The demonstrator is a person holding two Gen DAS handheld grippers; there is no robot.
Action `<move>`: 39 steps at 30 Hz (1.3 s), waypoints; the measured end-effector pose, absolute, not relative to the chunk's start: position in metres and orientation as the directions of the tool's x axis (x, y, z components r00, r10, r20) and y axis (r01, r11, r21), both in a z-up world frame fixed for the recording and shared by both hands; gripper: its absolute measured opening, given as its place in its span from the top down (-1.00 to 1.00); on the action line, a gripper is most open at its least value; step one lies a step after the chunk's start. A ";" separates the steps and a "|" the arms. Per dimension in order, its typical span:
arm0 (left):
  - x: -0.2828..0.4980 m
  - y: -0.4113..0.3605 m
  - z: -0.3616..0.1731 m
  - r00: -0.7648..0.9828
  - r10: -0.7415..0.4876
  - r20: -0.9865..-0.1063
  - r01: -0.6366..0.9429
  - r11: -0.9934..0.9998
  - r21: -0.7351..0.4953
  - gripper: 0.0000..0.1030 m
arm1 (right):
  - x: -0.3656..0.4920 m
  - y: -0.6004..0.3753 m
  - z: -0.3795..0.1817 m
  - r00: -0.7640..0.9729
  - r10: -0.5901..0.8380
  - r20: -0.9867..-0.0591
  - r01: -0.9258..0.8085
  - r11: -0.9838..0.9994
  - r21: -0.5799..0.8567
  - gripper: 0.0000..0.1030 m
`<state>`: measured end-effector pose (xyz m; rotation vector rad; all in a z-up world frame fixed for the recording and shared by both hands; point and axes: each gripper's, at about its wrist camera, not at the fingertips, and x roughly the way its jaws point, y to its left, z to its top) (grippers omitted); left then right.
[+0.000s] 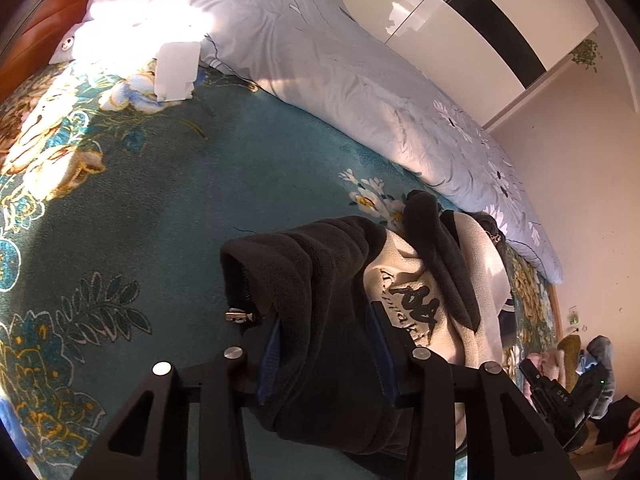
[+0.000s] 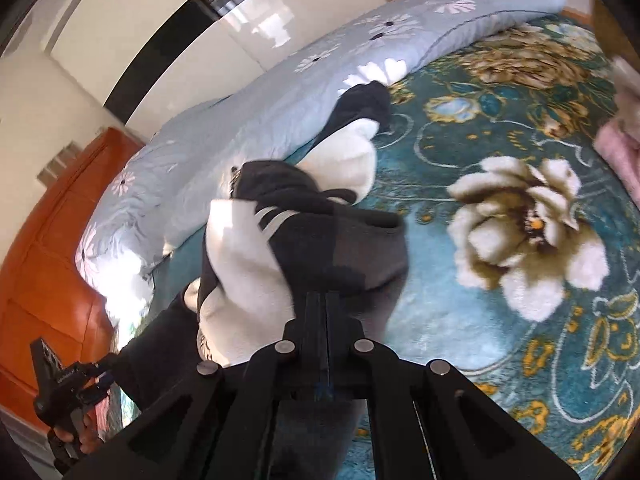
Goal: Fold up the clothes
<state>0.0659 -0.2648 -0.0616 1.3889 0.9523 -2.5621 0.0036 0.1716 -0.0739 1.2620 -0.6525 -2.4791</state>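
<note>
- Right now one black-and-cream fleece jacket (image 1: pixel 400 280) lies bunched on the teal flowered bed cover (image 1: pixel 140 208), near a blue quilt (image 1: pixel 320 60) along the far side.
- Left claw (image 1: pixel 326 356) stands partly open, its two blue pads either side of a black fold.
- Right claw (image 2: pixel 326 312) is closed tight, its tips against the jacket's dark cloth; whether it pinches any, I cannot tell.

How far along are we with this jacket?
Partway. The jacket lies bunched on the blanket, no neat fold yet. Right tongs pinch its dark edge; left tongs straddle black fleece, grip unclear. Left: flatten and finish folding.
</note>
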 end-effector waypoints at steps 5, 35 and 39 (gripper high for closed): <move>0.085 -0.286 -0.064 -0.568 0.186 -0.802 0.410 -0.781 -0.471 0.00 | -0.014 0.088 -0.073 -0.486 -0.487 -0.726 0.254 -0.873 0.415 -0.21; 0.054 -0.251 -0.050 -0.569 0.298 -0.767 0.277 -0.808 -0.520 -0.09 | 0.058 0.253 0.001 -0.765 0.076 -0.640 -0.258 -0.946 0.196 0.77; 0.022 -0.220 -0.043 -0.552 0.339 -0.762 0.193 -0.837 -0.512 -0.09 | 0.077 0.278 -0.023 -0.710 0.097 -0.698 -0.322 -0.926 0.199 0.77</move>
